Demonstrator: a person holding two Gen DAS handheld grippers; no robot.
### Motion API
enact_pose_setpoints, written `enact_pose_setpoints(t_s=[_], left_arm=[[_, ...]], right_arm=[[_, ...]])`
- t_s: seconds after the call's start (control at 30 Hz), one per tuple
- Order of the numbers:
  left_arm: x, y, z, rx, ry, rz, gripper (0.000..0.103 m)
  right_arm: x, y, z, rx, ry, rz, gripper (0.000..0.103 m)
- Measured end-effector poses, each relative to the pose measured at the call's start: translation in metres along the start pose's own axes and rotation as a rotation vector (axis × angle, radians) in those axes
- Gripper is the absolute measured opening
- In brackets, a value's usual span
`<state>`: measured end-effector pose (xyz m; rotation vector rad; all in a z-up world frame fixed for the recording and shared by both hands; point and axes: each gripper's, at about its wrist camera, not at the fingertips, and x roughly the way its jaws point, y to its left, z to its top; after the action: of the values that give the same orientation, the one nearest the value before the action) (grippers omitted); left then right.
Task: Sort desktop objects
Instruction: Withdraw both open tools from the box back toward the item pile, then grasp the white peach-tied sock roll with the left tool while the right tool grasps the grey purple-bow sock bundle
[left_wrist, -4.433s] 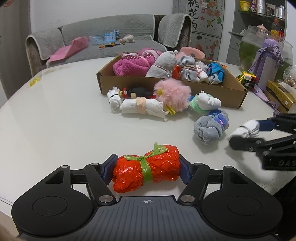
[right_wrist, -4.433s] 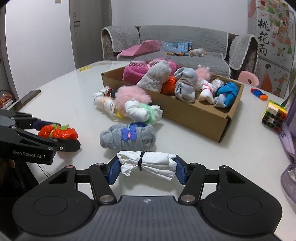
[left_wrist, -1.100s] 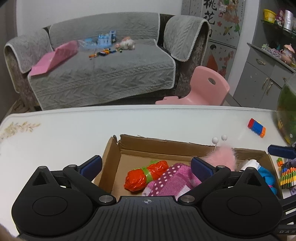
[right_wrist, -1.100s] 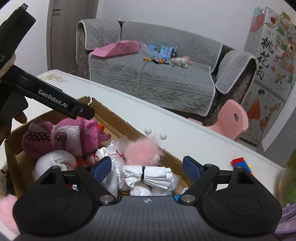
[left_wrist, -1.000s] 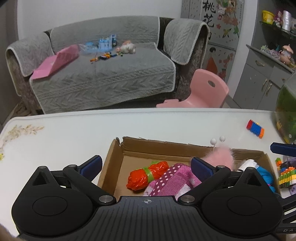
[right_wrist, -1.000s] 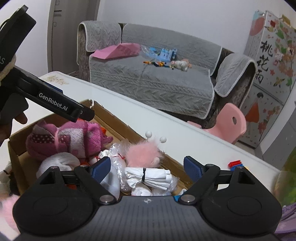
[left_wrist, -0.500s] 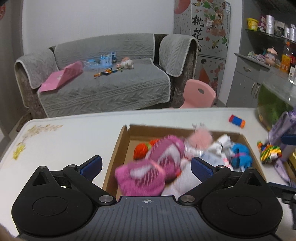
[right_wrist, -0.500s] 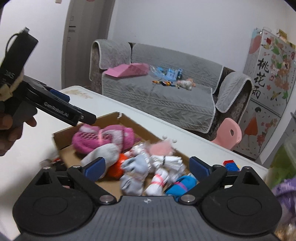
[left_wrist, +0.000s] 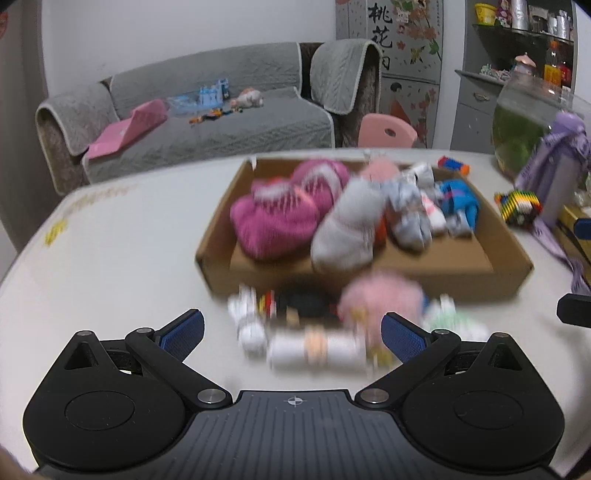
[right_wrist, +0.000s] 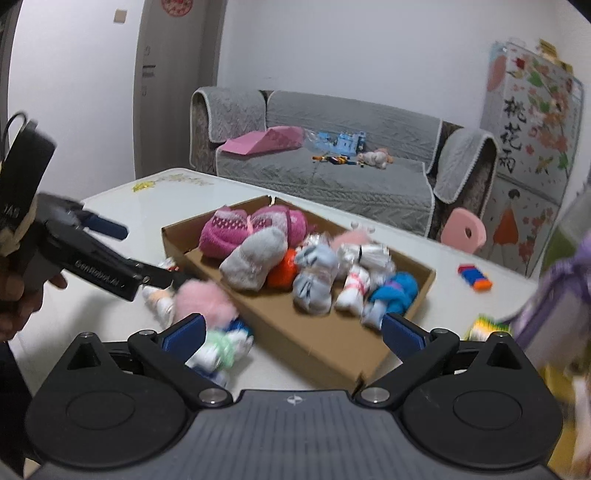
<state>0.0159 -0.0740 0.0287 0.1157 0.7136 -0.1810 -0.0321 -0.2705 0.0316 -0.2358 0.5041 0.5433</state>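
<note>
Box (right_wrist: 332, 343) now farther — beyond both empty hand-held grippers (right_wrist: 291, 328).

A grey sofa (right_wrist: 332, 162) stands beyond the far edge of the table (left_wrist: 122, 236), its arms draped with quilted covers. On its seat lie a pink cushion (right_wrist: 266, 142), a blue toy castle (right_wrist: 347, 142) and a small plush toy (right_wrist: 376, 157). A pink child's chair (left_wrist: 386, 131) sits just behind the table's far edge, beside the sofa's arm. A panel painted with blossoms and dark characters (right_wrist: 532, 155) rises to the right of the sofa. Near the table's right edge stands a large glass jar with green contents (left_wrist: 524, 118).
</note>
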Motion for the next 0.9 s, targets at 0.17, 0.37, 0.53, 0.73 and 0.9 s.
enact_pose_setpoints(t_s=[0.17, 0.37, 0.53, 0.73, 0.9], left_arm=[[-0.004, 0.001, -0.037, -0.029, 0.041, -0.001, 0.103], [-0.004, -0.001, -0.056, -0.046, 0.063, -0.002, 0.103], [0.005, -0.001, -0.048, -0.063, 0.052, 0.001, 0.103], [0.031, -0.005, -0.034, -0.073, 0.060, 0.000, 0.103], [0.037, -0.002, -0.032, -0.069, 0.054, 0.017, 0.103]], right_arm=[[-0.001, 0.009, -0.035, 0.054, 0.011, 0.042, 0.102], [-0.001, 0.029, -0.052, 0.035, 0.004, 0.087, 0.102], [0.010, 0.041, -0.055, -0.021, -0.006, 0.125, 0.102], [0.028, 0.050, -0.053, -0.055, 0.020, 0.140, 0.102], [0.033, 0.054, -0.052, -0.064, 0.021, 0.144, 0.102]])
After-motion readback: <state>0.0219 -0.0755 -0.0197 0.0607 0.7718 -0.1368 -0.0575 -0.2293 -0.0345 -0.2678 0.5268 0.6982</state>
